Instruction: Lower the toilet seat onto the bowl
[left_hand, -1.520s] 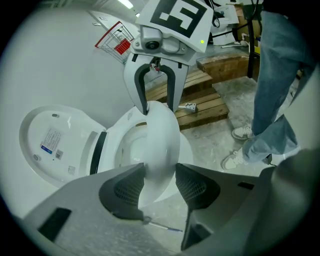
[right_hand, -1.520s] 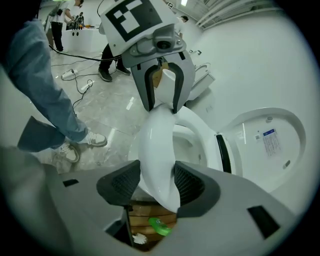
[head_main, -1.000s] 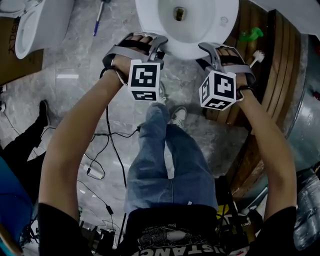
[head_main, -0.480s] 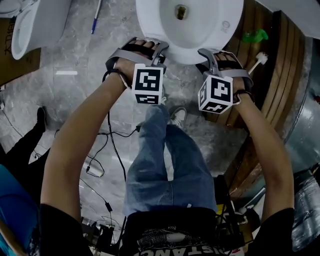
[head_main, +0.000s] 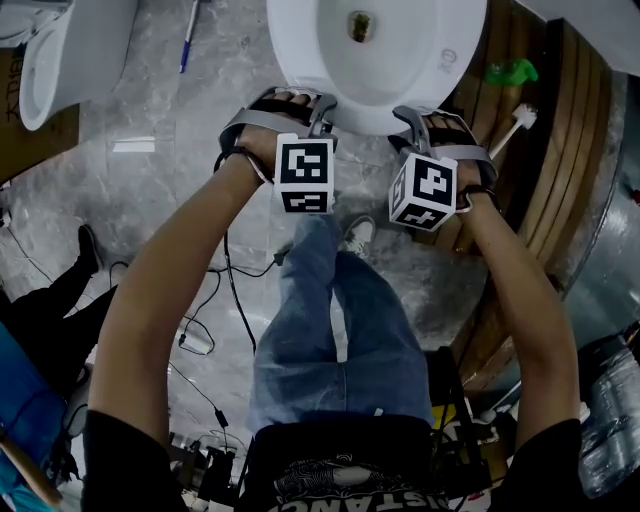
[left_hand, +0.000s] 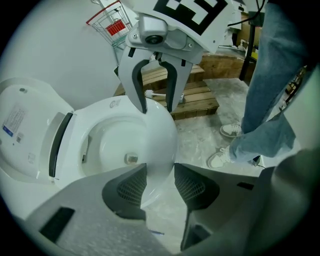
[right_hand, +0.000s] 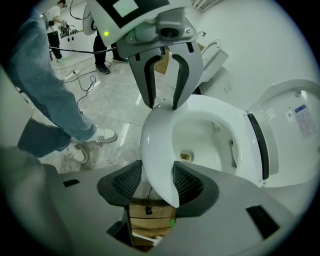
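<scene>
**A:** So what had the grippers got hold of?

**B:** The right gripper had the toilet seat by its front rim, and its jaws had just closed in on it a bit. The left gripper was clamped on the same rim right beside it. The seat was over the bowl, maybe not fully down, hard to tell. The lid stood up behind.
</scene>
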